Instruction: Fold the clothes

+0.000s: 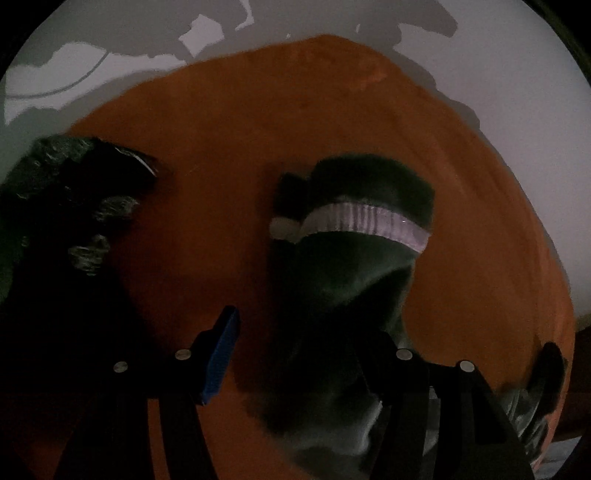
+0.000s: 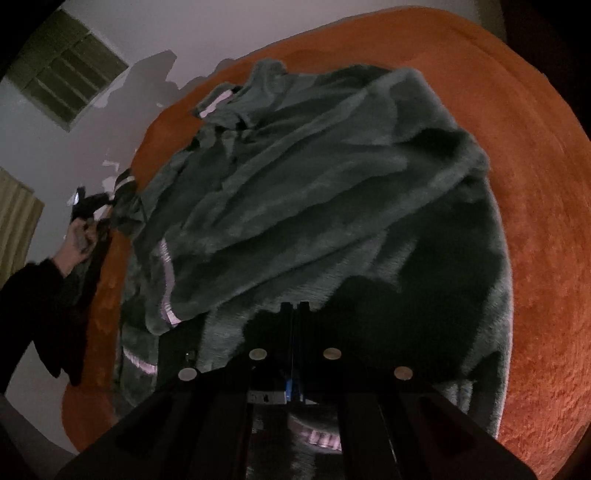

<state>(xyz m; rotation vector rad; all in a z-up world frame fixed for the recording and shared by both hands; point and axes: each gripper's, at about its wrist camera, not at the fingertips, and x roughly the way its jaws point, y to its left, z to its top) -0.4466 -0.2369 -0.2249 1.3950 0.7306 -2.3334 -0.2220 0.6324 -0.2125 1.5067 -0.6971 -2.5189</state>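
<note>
A dark green fuzzy garment (image 2: 314, 192) with pale pink trim lies crumpled on an orange cloth-covered surface (image 2: 535, 221). My right gripper (image 2: 293, 308) is shut, its fingers pressed together on a fold of the garment's near edge. In the left wrist view, a sleeve of the garment (image 1: 354, 251) with a pink cuff band (image 1: 365, 219) runs toward my left gripper (image 1: 306, 343). The left gripper is open: its blue-padded left finger (image 1: 219, 354) stands clear, and the sleeve drapes over the right finger. The left gripper also shows in the right wrist view (image 2: 88, 203), held by a hand at the garment's far left.
A second dark speckled piece of clothing (image 1: 85, 192) lies at the left of the orange surface (image 1: 258, 129). White wall (image 1: 147, 29) lies beyond. A louvred vent (image 2: 70, 85) is on the wall at upper left of the right wrist view.
</note>
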